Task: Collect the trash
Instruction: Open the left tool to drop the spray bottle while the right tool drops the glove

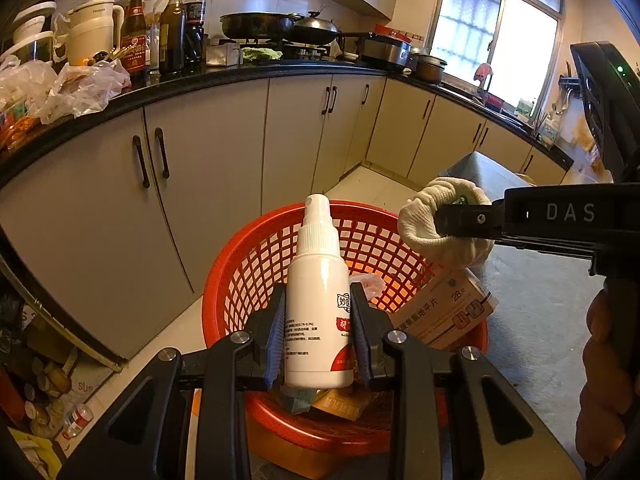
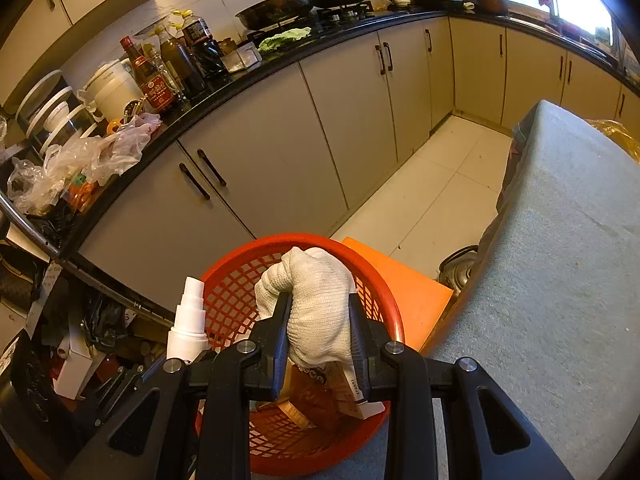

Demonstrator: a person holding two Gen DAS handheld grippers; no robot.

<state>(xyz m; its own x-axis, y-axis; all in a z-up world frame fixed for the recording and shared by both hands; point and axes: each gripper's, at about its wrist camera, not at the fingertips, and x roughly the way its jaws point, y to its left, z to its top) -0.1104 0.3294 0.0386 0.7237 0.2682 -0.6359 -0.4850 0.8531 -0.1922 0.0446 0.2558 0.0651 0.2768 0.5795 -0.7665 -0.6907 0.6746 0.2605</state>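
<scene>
Drop step: left gripper [image 1: 320, 332] is clamping the spray bottle [image 1: 318, 300], right gripper [image 2: 318, 336] is clamping the glove [image 2: 316, 304], both hovering over the red basket [image 1: 240, 280] at 12 o'clock; next is likely releasing.

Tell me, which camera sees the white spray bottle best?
The left wrist view: the spray bottle stands whole between the left gripper fingers, label facing us. The right wrist view shows only its top at the side.

place: home kitchen | evidence: gas stove [image 1: 288, 50], woks [image 2: 276, 10], cabinets [image 2: 352, 120]
</scene>
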